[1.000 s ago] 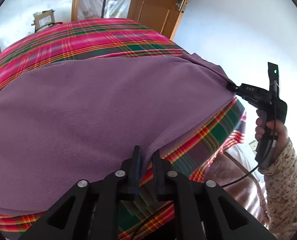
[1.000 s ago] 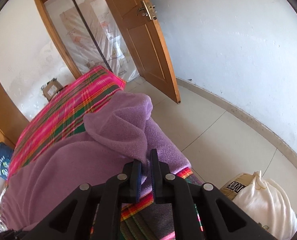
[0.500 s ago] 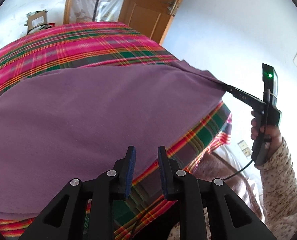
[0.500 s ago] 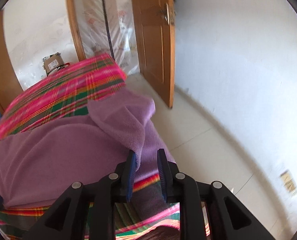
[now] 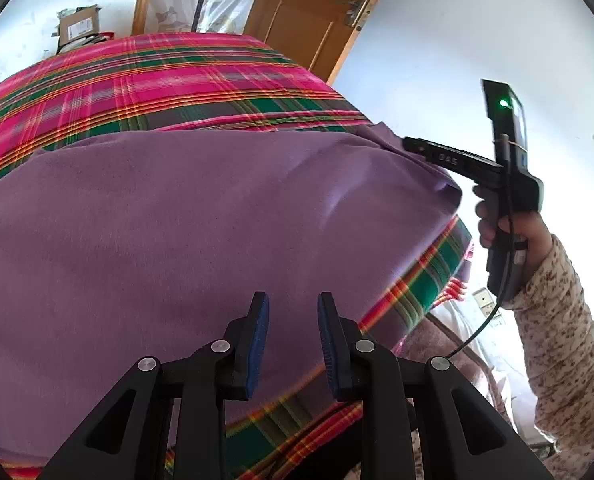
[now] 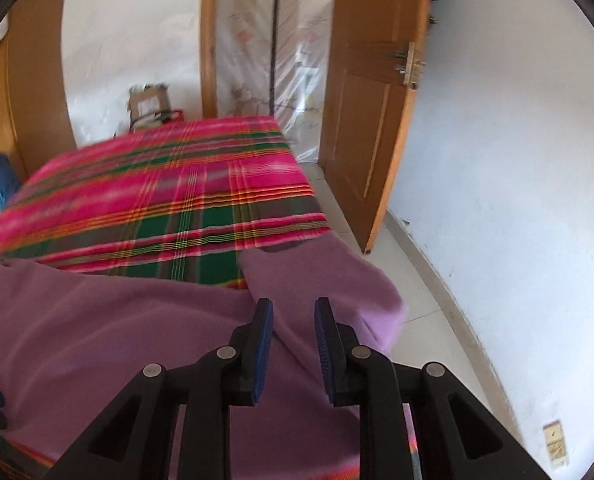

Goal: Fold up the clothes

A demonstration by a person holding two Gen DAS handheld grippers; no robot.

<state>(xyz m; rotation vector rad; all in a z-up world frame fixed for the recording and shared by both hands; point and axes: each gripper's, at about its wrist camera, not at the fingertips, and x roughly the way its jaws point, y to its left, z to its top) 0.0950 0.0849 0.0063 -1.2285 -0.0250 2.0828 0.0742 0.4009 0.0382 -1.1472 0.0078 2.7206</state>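
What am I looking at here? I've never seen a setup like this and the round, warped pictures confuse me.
There is no robot. A person holds a two-finger gripper in each hand, and a fisheye camera on each looks along its fingers, which warps the view. One picture is from the left gripper, the other from the right gripper. The left view also shows the right gripper from the side, in the person's hand. A purple cloth lies spread on a plaid-covered bed. Both grippers' jaws have just been opening; they stand apart above the cloth with nothing between them, so nothing is held.
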